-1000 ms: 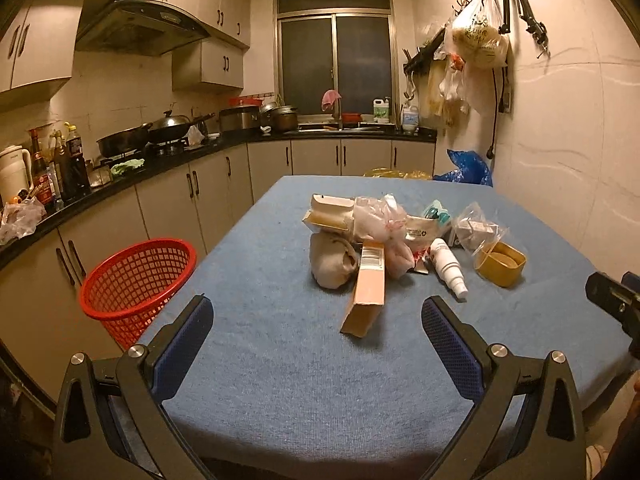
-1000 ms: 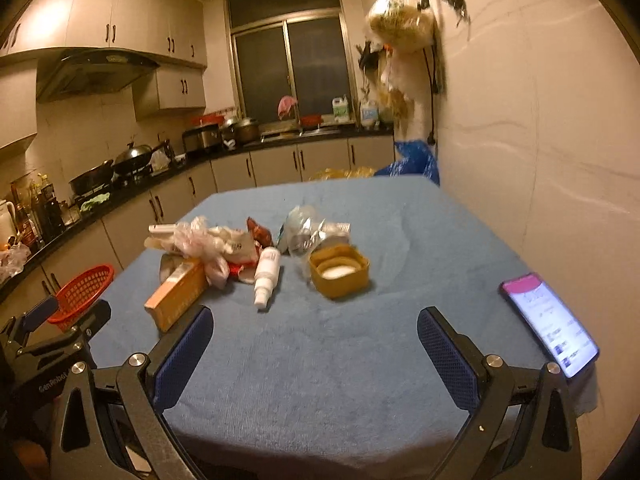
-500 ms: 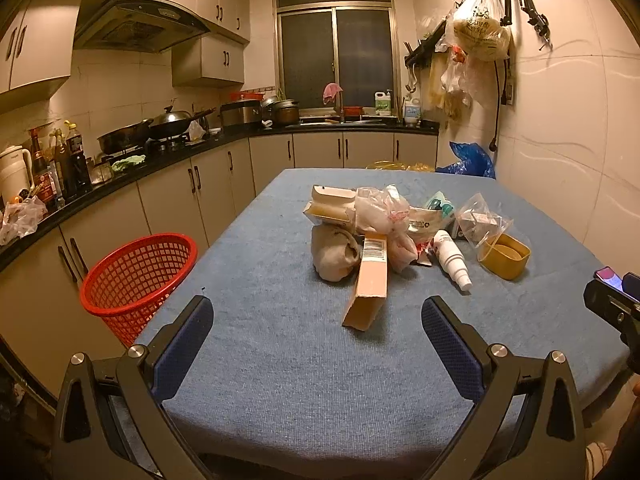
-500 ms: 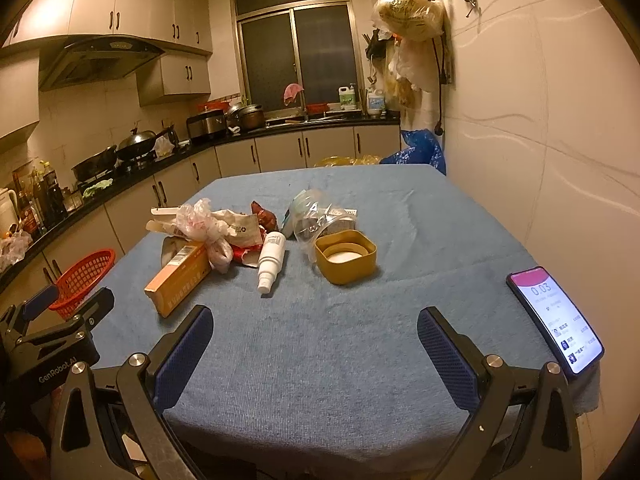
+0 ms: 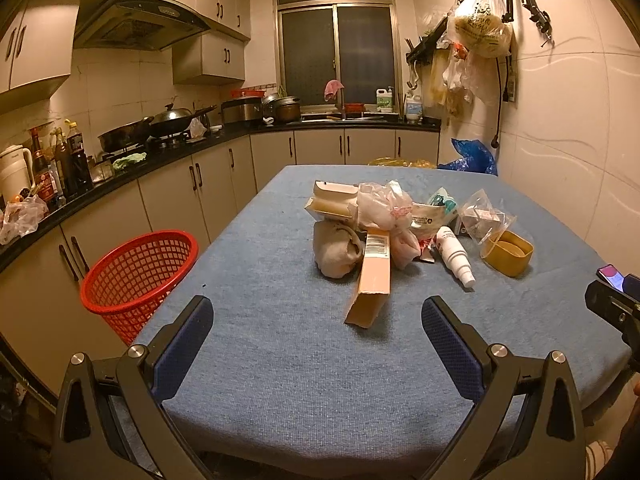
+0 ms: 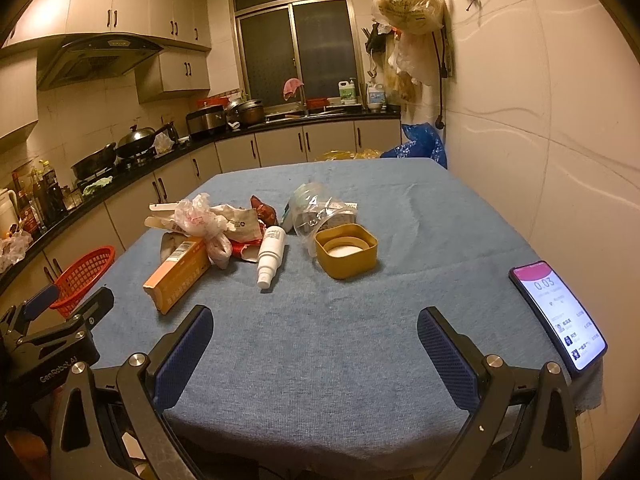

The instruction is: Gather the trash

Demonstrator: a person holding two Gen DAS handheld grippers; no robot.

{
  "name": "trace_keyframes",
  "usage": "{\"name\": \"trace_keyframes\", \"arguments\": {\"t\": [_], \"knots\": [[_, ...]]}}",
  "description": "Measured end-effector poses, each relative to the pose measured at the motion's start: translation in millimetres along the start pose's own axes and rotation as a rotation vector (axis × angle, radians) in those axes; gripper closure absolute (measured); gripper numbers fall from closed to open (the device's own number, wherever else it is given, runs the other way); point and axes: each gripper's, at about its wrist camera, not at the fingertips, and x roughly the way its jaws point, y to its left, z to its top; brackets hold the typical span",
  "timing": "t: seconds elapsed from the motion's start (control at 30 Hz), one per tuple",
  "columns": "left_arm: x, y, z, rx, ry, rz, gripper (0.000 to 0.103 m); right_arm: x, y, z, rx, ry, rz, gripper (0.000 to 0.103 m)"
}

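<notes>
Hovering over the near edge of the blue-clothed table (image 5: 280, 360), left gripper (image 5: 316, 328) and right gripper (image 6: 314, 336) both have jaws spread wide, nothing held, nothing collected yet. Trash sits heaped mid-table: orange carton (image 5: 372, 276) nearest the left gripper, white spray bottle (image 6: 270, 256) and yellow square tub (image 6: 346, 252) ahead of the right, crumpled plastic bag (image 5: 384, 208) on top. Red mesh basket (image 5: 138, 276) stands on the floor just off the table's left edge, likely the drop point, so the carton looks like the easiest first grab; phone (image 6: 558, 316) at the right edge isn't trash.
</notes>
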Motion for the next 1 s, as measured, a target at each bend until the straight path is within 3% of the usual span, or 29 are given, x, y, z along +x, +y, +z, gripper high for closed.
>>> {"name": "trace_keyframes", "arguments": {"t": [0.5,0.83,0.9,1.0], "knots": [[5,1,-2,0.004,0.018,-0.001,0.0,11,-3,0,0.011,0.045,0.021,0.0],[35,25,25,-0.046,0.109,-0.068,0.0,22,-28,40,0.013,0.057,0.047,0.0],[47,25,32,-0.046,0.151,-0.101,0.001,32,-35,47,0.03,0.084,0.059,0.004],[58,15,40,-0.036,0.191,-0.152,0.011,56,-50,57,0.08,0.159,0.099,0.016]]}}
